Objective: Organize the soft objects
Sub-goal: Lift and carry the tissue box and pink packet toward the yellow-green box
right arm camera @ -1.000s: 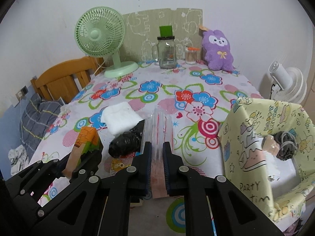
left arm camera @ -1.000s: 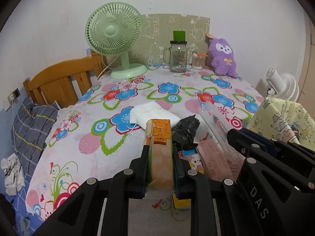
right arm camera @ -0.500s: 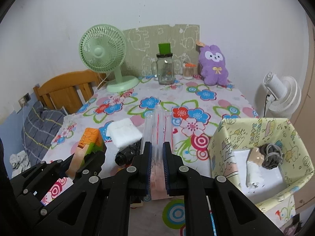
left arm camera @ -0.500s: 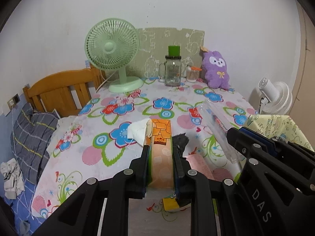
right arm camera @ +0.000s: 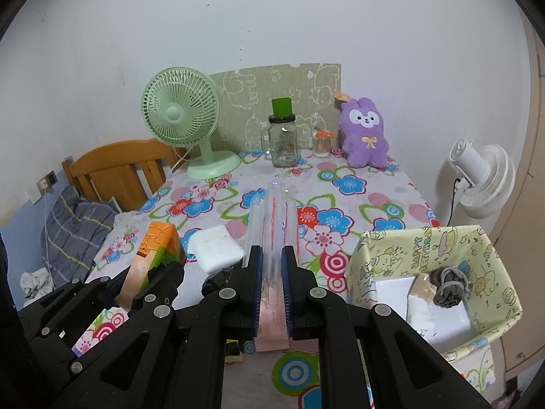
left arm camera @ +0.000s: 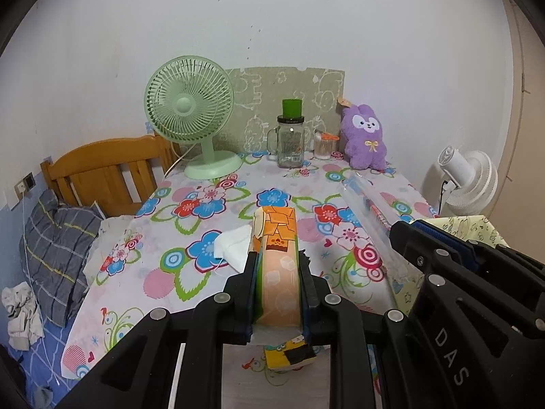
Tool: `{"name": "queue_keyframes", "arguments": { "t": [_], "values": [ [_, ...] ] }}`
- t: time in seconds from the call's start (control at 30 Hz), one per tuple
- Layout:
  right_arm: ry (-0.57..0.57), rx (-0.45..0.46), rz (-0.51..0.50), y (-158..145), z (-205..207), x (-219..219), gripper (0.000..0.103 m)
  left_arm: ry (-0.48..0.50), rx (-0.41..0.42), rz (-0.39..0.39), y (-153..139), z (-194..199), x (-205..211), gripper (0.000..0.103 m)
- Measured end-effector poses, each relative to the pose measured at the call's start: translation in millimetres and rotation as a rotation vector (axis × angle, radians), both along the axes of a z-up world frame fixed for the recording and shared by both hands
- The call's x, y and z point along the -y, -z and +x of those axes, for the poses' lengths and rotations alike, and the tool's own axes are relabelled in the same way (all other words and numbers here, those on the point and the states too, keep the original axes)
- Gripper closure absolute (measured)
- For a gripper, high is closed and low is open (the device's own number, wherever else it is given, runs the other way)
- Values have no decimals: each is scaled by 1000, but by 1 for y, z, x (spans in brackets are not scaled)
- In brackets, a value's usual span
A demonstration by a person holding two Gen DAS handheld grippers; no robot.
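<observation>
My left gripper (left arm camera: 276, 259) is shut on an orange and green soft pack (left arm camera: 277, 266), held up above the flowered table (left arm camera: 190, 211). The same pack (right arm camera: 153, 255) shows at the lower left of the right wrist view. My right gripper (right arm camera: 271, 256) is shut on a clear plastic packet with a pink and red insert (right arm camera: 274, 218), which sticks out forward over the table. A white folded cloth (right arm camera: 214, 248) and a black crumpled bag (right arm camera: 218, 279) lie on the table below. A yellow patterned box (right arm camera: 425, 255) at the right holds a grey yarn ball (right arm camera: 448, 286).
At the table's far end stand a green fan (left arm camera: 190, 116), a glass jar with a green lid (left arm camera: 291, 139), a small cup of sticks (left arm camera: 323, 145) and a purple plush rabbit (left arm camera: 364, 136). A wooden chair (left arm camera: 105, 170) is at the left, a white fan (right arm camera: 483, 180) at the right.
Both grippers have risen with their packs still held, so the table looks lower and farther. The yellow box has come fully into the right wrist view.
</observation>
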State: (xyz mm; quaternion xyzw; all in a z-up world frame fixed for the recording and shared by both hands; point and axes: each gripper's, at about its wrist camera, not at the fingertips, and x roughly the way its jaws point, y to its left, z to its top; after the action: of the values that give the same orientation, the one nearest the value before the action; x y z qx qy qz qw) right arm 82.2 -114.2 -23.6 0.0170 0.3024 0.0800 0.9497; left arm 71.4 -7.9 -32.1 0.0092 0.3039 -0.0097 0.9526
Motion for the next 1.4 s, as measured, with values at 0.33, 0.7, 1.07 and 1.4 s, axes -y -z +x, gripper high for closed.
{"name": "queue_keyframes", "arguments": {
  "t": [0.33, 0.7, 1.07, 1.4],
  "values": [
    [-7, 43, -21, -18, -5, 19, 89, 0, 21, -34, -13, -3, 16, 85],
    [8, 62, -23, -25, -7, 48, 89, 18, 35, -33, -17, -3, 45, 85],
    [54, 76, -20, -27, -12, 84, 89, 65, 39, -33, -19, -1, 82, 84],
    [97, 86, -33, -28, -12, 113, 89, 114, 39, -38, -20, 1, 111, 84]
  ]
}}
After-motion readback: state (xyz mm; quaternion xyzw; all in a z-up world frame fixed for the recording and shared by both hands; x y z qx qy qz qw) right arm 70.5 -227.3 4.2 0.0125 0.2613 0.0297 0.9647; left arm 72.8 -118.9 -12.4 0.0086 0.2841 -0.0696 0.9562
